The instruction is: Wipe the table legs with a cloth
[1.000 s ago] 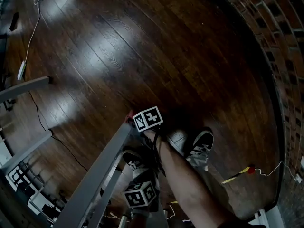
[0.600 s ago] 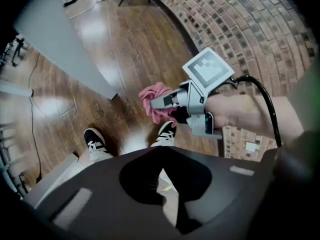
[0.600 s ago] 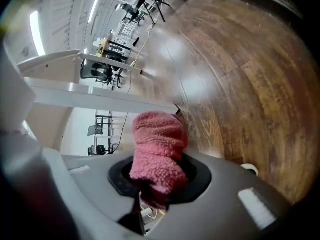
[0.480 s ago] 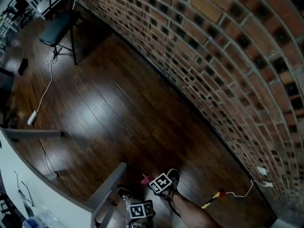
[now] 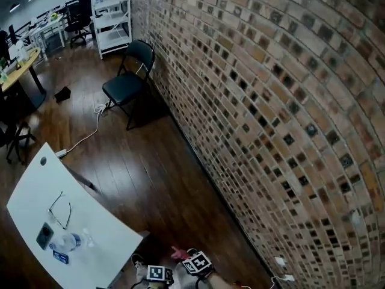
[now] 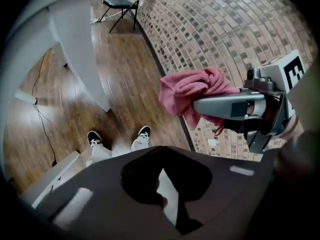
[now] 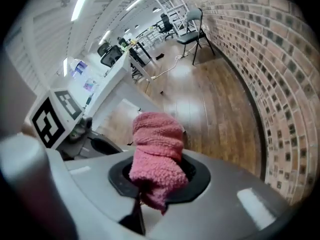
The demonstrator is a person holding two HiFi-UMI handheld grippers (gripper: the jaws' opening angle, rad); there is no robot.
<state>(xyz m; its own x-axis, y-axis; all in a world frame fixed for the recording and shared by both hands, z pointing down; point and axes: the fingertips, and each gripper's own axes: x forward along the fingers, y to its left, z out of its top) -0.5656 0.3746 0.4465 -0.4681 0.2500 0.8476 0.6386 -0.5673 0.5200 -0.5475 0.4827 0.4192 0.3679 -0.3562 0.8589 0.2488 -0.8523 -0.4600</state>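
A person stands on a dark wood floor (image 5: 157, 182) beside a long brick wall (image 5: 271, 101), seen from above. The white counter (image 5: 90, 221) is at lower left in the head view. A pair of glasses (image 5: 59, 209), a dark phone (image 5: 44, 235) and a clear bottle (image 5: 67, 241) lie on it. A black folding chair (image 5: 127, 83) stands farther off against the wall.

The right gripper (image 7: 145, 190) has its jaws pinched on a pink cloth (image 7: 156, 156). The cloth is bunched into a thick roll. Its long axis runs straight out of the jaws, with the free end pointing away from the gripper towards the floor and the counter beyond. In the left gripper view the same cloth sticks out sideways from the right gripper's tip, its loose end aimed towards a pale counter leg (image 6: 75, 49). The cloth and the leg are apart, with bare floor showing between them.

The left gripper (image 6: 167, 194) has its jaws drawn almost together, with only a thin sliver between them and nothing held. Below it are the person's two black and white shoes (image 6: 95, 138).

In the head view both grippers sit at the bottom edge, close side by side, with the cloth just above them.
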